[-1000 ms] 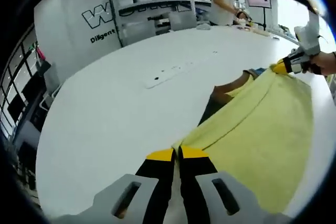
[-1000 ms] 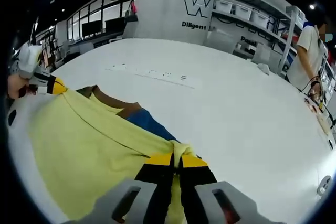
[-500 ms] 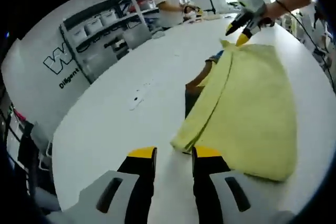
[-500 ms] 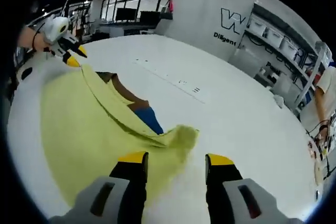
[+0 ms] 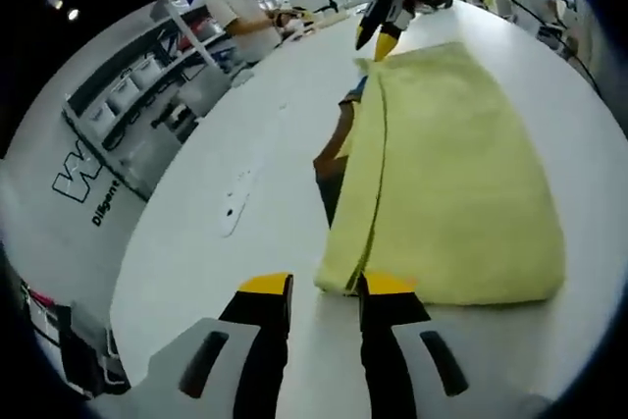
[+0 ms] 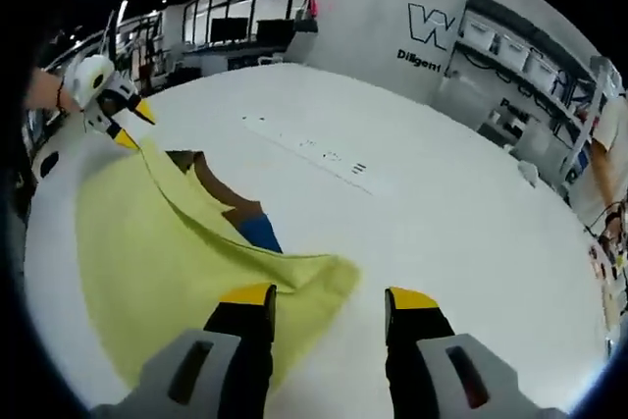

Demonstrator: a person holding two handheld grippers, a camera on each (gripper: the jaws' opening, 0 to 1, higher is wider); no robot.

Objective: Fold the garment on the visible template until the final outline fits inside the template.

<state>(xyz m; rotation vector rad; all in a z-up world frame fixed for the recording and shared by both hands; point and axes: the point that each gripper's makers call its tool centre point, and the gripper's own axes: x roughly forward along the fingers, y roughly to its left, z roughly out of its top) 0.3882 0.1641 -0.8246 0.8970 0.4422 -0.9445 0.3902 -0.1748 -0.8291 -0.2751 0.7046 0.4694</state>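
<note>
White table [image 6: 442,203]: yellow garment [image 5: 461,174] lies folded, brown and blue layers peeking beneath. Left gripper [image 5: 326,289] and right gripper [image 6: 332,298]: jaws apart, empty, at its corners. Risk: loose fold edge could spring open, overhanging the template.

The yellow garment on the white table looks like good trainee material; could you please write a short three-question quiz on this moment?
1. True or false: the right gripper is clamped on the yellow garment.
2. What colours peek out from under the garment's folded edge?
3. The left gripper is: A) open, B) shut on cloth.

Key
1. False; its jaws stand open, with the garment's corner lying on the white table before them.
2. Brown and blue.
3. A
</note>
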